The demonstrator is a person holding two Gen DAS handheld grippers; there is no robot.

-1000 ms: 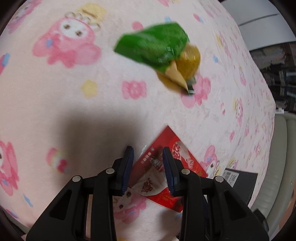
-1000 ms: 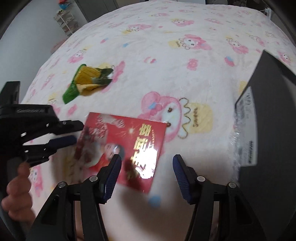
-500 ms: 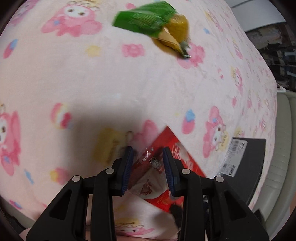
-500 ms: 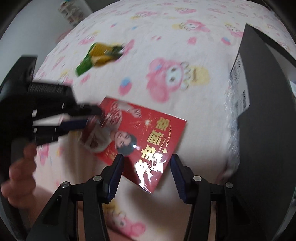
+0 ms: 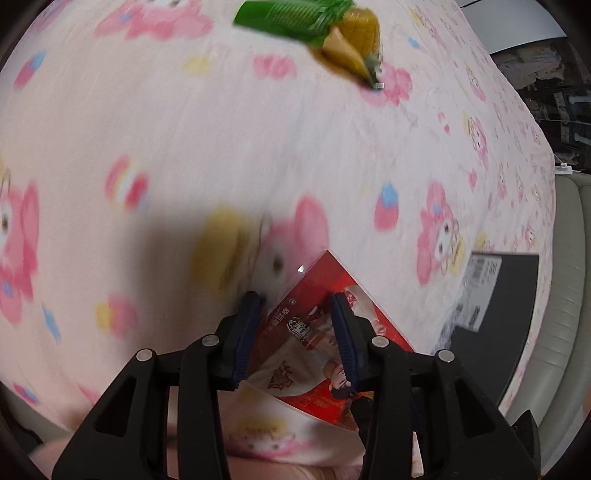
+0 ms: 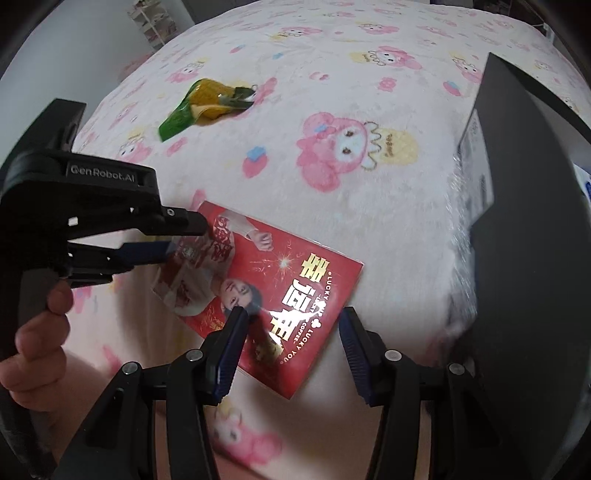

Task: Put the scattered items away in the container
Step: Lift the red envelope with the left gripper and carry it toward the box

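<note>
A red snack packet [image 5: 310, 332] with gold lettering hangs just above the pink bedspread, tilted. My left gripper [image 5: 295, 310] is shut on its corner; from the right wrist view that gripper [image 6: 184, 240] comes in from the left, clamped on the red packet [image 6: 280, 269]. My right gripper [image 6: 291, 325] is open, its fingers straddling the packet's near edge without pressing it. A green and yellow snack bag [image 6: 207, 99] lies farther back on the bed, also at the top of the left wrist view [image 5: 314, 22]. The black box [image 6: 528, 221] stands at the right.
The cartoon-print bedspread [image 6: 369, 92] covers the whole surface. A person's hand [image 6: 37, 332] holds the left gripper's handle. The black box [image 5: 495, 317] has a white label on its side. A beige cushioned edge [image 5: 565, 277] runs along the right, beyond the bed.
My left gripper has carried the red packet across the bed toward the black box, leaving the green bag farther behind. My right gripper has closed in around the packet's near edge, still open.
</note>
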